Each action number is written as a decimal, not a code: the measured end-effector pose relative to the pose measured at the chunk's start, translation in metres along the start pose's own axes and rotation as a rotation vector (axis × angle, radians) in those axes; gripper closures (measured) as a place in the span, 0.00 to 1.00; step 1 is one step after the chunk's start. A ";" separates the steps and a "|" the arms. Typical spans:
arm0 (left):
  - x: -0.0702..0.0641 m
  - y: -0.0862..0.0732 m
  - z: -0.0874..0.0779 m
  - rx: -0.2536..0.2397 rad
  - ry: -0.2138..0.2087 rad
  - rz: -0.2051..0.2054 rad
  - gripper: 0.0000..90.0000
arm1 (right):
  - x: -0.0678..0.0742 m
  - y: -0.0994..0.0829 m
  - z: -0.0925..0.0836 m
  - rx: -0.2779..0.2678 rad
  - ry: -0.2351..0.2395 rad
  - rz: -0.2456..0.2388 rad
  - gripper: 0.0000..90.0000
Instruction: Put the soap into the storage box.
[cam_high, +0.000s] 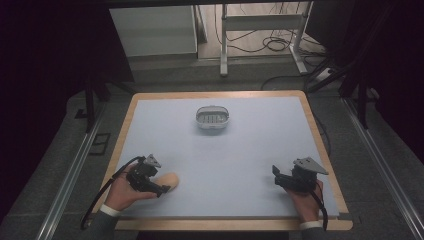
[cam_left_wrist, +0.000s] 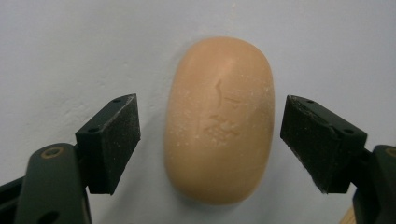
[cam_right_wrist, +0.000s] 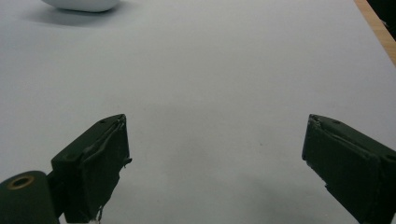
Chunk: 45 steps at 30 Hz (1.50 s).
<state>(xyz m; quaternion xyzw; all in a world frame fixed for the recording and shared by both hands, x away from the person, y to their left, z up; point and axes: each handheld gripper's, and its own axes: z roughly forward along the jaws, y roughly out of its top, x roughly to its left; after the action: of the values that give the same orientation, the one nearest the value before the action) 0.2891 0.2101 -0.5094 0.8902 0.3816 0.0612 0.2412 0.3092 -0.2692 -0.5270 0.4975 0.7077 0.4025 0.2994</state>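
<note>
Both jaws of the left gripper (cam_left_wrist: 210, 140) straddle the soap (cam_left_wrist: 219, 121), apart, not yet pressing. Gripping and carrying to the dish (cam_high: 212, 118) remain; the right gripper (cam_right_wrist: 215, 163) gapes idle.

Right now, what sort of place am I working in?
Probably a lab or test workspace rather than a home: a wood-edged table with a plain pale mat, a metal frame with loose cables behind, and dark curtains at the sides.

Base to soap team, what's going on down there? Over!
Left gripper open, fingers either side of the soap bar, not touching. Right gripper open, nothing between. Soap dish far across the table, path clear.
</note>
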 end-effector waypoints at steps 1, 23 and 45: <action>-0.001 0.000 0.002 0.008 -0.001 0.004 0.22 | 0.000 0.000 0.000 0.000 -0.001 0.000 0.08; -0.001 0.000 0.005 0.016 0.017 0.005 0.36 | 0.001 0.000 0.000 0.002 -0.007 -0.007 0.08; 0.007 0.027 -0.011 -0.046 0.009 0.012 0.36 | 0.001 0.000 0.000 0.004 -0.015 -0.011 0.08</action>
<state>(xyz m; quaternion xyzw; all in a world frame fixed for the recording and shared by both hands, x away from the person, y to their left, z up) 0.3080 0.2036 -0.4874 0.8864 0.3758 0.0754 0.2597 0.3089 -0.2681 -0.5270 0.4974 0.7087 0.3958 0.3060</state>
